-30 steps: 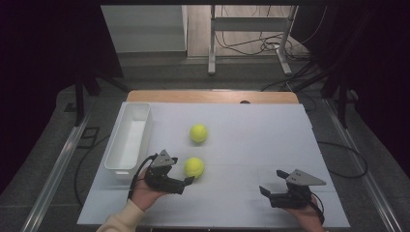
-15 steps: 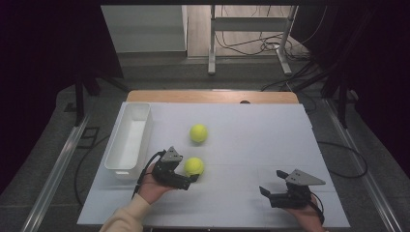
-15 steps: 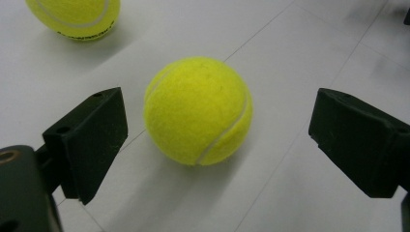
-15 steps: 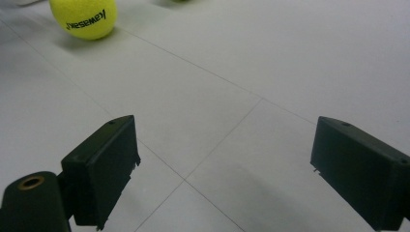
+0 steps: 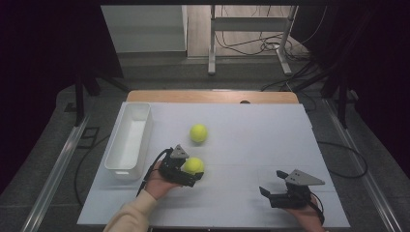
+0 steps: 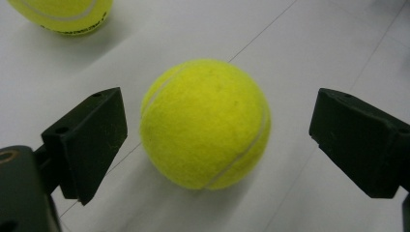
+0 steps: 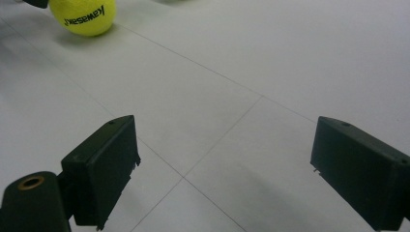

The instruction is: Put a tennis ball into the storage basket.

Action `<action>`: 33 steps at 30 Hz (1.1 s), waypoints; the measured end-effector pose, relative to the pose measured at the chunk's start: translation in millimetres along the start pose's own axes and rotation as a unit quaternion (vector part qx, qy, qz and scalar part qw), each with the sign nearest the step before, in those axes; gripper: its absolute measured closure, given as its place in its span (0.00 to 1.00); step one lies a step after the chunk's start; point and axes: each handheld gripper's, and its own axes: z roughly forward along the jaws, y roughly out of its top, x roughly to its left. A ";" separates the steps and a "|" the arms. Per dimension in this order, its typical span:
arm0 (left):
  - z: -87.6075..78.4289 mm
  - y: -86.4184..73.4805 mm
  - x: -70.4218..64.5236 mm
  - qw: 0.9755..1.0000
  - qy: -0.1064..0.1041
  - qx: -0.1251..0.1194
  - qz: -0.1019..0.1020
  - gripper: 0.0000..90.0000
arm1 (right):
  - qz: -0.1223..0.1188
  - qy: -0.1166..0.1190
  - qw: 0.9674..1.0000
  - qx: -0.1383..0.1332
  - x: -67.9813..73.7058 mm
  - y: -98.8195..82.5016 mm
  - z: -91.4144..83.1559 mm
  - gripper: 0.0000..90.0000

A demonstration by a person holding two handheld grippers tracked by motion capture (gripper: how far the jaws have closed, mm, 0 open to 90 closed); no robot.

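Near the front edge of the desk (image 5: 241,212), toward its right corner, the right hand-held gripper (image 5: 271,193) rests low over the bare white surface with its jaws spread wide and nothing between them; in the right gripper view only the desk's seam lines lie in the gap. The person's right hand (image 5: 303,216) grips it from behind, coming in at the bottom edge.

Further in and toward the left, the left hand-held gripper (image 5: 191,175) is also wide open, and the nearer tennis ball (image 5: 194,166) sits on the desk between its jaws. In the left gripper view the ball (image 6: 205,123) stands clear of both jaws, a little closer to the one at that view's left (neither touches it). The left hand (image 5: 157,181) holds the gripper from below, the sleeve (image 5: 128,216) angling in from the front edge.

Beyond it, nearer the desk's middle, lies a second tennis ball (image 5: 198,133), apart from the first. Along the left edge sits a long white bin (image 5: 122,159), lengthwise front to back.
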 end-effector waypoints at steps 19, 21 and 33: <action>17.0 -1.4 3.7 0.999 0.001 0.032 -0.002 0.29 | 0.001 0.002 1.000 0.003 -0.6 -0.4 -0.4 0.11; 16.6 -1.3 3.1 0.999 0.003 0.033 0.001 0.29 | 0.001 0.001 1.000 0.003 -0.8 -0.4 -0.6 0.11; 4.7 0.1 3.3 1.000 -0.009 0.007 -0.005 0.29 | 0.001 0.000 1.000 0.002 -1.1 -0.5 -0.7 0.11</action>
